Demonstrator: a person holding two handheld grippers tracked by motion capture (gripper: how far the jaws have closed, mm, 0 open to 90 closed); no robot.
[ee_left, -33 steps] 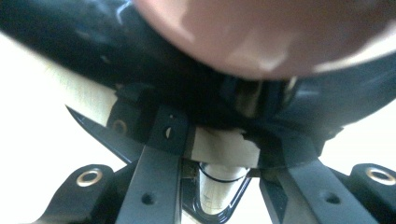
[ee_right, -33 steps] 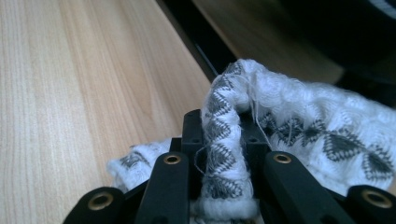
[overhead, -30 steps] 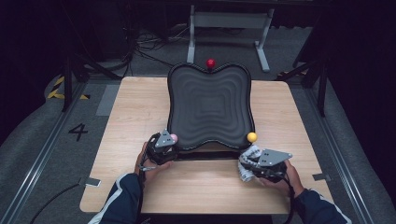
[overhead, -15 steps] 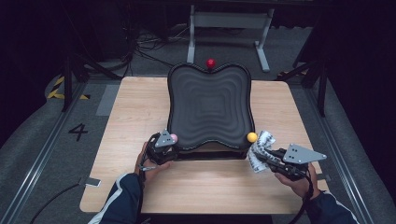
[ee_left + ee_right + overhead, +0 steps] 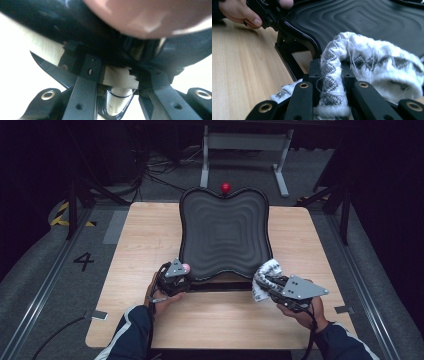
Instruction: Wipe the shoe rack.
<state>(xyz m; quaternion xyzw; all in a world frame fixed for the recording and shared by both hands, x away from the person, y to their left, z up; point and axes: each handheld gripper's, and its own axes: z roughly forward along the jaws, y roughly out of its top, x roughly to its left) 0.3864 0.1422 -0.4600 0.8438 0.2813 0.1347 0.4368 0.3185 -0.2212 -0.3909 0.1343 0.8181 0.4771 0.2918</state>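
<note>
left hand-held gripper (image 5: 176, 275) jaws closed, right hand-held gripper (image 5: 270, 281) clamped, both angled toward table's far side

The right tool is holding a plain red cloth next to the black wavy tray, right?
Not quite. The cloth is white with a grey knitted pattern, not plain red. The right gripper view shows it pinched in the right tool, next to the black wavy tray.
</note>
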